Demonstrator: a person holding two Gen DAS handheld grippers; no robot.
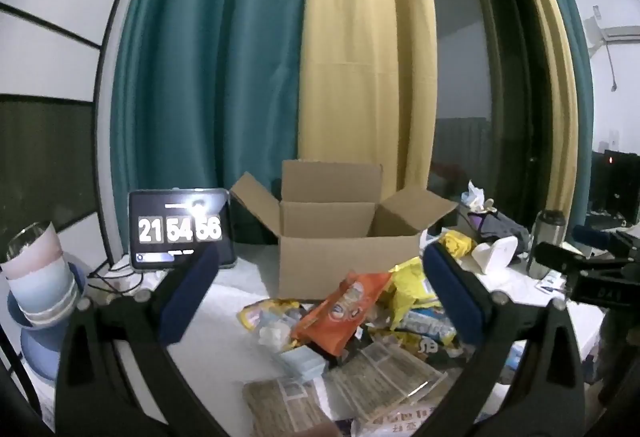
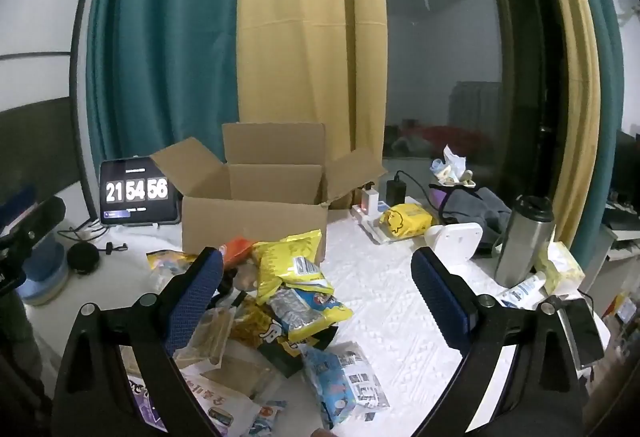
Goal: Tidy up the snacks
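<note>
Curtained home room [image 1: 248,57], cluttered table [image 2: 380,289]

- Cardboard box [image 2: 254,225] sits mid-frame, all four flaps up and out, mouth open from above; raised flaps fence its sides.
- Snack pile [image 2: 280,301] crowds lower centre, pressed against the box's front wall.
- Bare white tablecloth [image 2: 384,289] right of the pile: open lane toward the box's right corner.
- Steel flask [image 2: 522,241] and white stand [image 2: 454,237] block the right side.
- Clock display [image 1: 180,229] and stacked cups [image 1: 40,277] hem in the left of the left wrist view.
</note>
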